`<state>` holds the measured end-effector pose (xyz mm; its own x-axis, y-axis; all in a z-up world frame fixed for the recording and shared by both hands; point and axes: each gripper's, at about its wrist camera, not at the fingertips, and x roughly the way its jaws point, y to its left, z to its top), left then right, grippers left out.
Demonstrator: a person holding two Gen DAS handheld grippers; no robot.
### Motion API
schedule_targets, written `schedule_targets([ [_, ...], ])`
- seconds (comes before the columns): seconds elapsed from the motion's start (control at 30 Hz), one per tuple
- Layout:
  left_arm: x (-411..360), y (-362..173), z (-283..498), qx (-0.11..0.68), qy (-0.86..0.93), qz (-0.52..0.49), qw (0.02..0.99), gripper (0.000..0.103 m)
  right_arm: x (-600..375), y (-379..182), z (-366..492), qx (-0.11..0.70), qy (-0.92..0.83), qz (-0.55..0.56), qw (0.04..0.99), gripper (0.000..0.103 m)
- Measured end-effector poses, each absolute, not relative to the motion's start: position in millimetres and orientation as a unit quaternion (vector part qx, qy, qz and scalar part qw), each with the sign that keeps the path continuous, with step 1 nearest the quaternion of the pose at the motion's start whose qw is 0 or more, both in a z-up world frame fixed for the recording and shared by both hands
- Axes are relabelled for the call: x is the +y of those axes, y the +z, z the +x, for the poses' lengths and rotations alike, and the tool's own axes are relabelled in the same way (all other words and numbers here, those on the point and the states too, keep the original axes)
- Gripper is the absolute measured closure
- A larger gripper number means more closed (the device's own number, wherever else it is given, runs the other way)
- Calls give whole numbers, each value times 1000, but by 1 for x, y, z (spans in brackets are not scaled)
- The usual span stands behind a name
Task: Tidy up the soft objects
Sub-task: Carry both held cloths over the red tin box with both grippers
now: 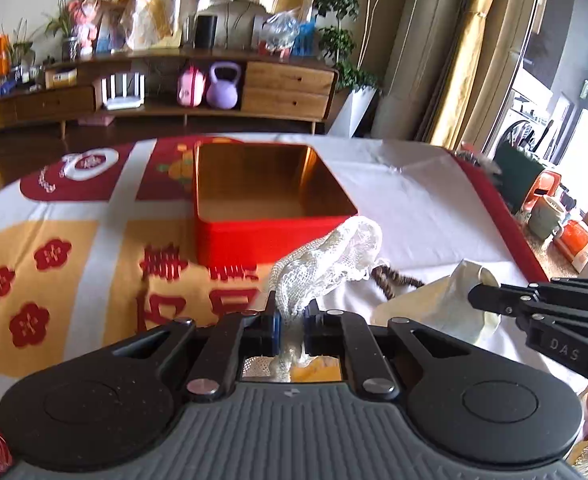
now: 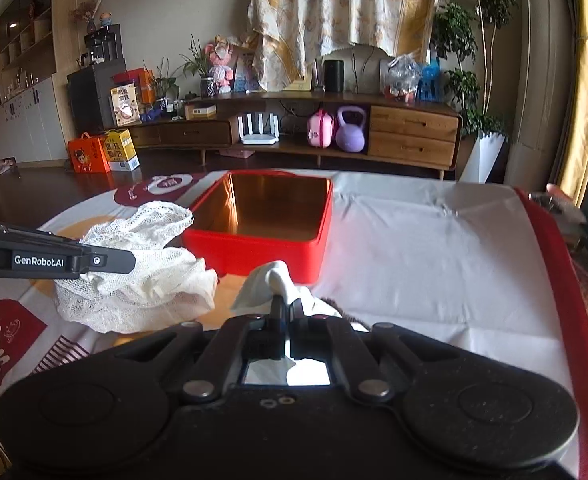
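While the red tin (image 1: 269, 236) sits open ahead, my left gripper (image 1: 291, 320) clamps white mesh cloth (image 1: 326, 256) and my right gripper (image 2: 285, 312) pinches a pale cloth (image 2: 269, 278), both just before the tin.

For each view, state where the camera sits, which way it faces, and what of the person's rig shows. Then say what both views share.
Left wrist: on the left gripper, looking forward and down at the red tin; its fingers pinch the white mesh cloth; the right gripper enters at right.
Right wrist: on the right gripper, facing the same tin; its fingers pinch the pale cloth; the left gripper enters at left.
Shared: tin, tablecloth, both cloths, wooden sideboard.
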<state>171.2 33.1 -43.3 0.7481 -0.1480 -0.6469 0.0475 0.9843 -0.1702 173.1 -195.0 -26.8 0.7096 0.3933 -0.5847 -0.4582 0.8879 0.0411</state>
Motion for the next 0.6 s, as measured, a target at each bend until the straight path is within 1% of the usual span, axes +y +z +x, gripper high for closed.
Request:
schedule_targets([
  [0.33,46,-7,181,336,-57,-70,938,93,-194,24,192,282,246,-49,926,102],
  [0.6,52,26,207,320,-58,-59,944,93,-181,55,217,261,255,-55,930,102],
])
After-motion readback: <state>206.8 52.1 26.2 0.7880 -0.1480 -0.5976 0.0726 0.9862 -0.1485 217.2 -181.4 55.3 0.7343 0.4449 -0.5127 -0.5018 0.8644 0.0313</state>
